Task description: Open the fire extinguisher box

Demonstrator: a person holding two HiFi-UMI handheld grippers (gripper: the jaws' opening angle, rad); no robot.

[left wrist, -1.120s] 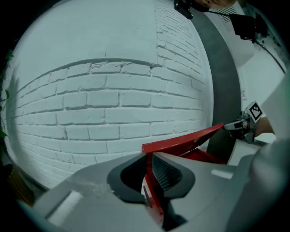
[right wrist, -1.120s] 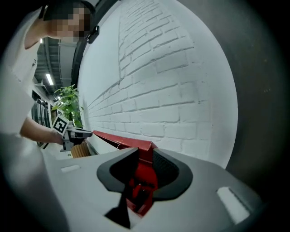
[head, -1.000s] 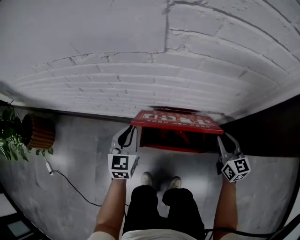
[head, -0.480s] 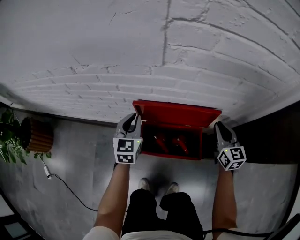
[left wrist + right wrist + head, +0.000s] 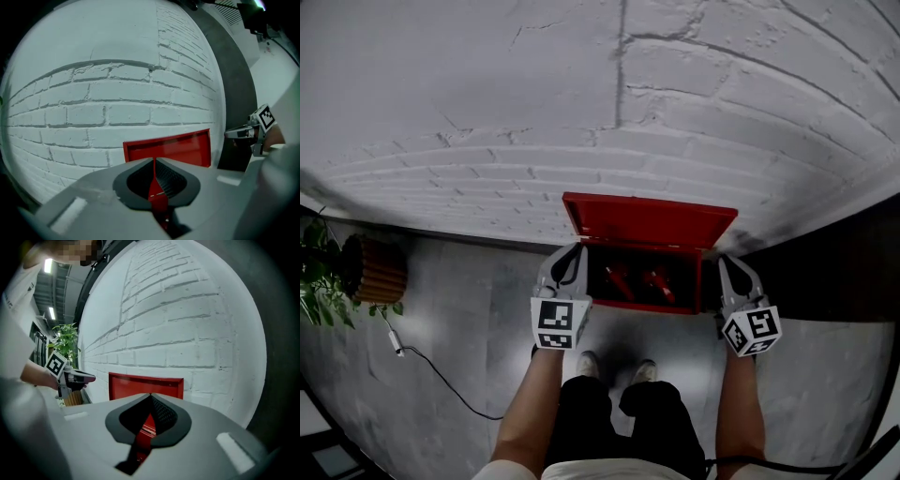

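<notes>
The red fire extinguisher box point(image 5: 642, 302) stands on the floor against the white brick wall, and two red extinguishers point(image 5: 639, 279) lie inside. Its lid point(image 5: 649, 221) is raised and leans back on the wall; it also shows as a red panel point(image 5: 173, 149) in the left gripper view and as a red panel point(image 5: 145, 386) in the right gripper view. My left gripper point(image 5: 570, 253) is shut just off the box's left end, holding nothing. My right gripper point(image 5: 727, 265) hangs off the right end; its jaws have just been closing and are shut with nothing between them.
A potted plant point(image 5: 319, 272) in a wicker pot point(image 5: 380, 267) stands at the left by the wall. A cable point(image 5: 431, 361) trails over the grey floor. The person's shoes point(image 5: 593, 364) are just in front of the box. A dark wall section point(image 5: 834, 262) lies to the right.
The lid swung up from nearly flat until it leaned on the wall. Both grippers came off its ends and now sit beside the box. The right jaws closed.
</notes>
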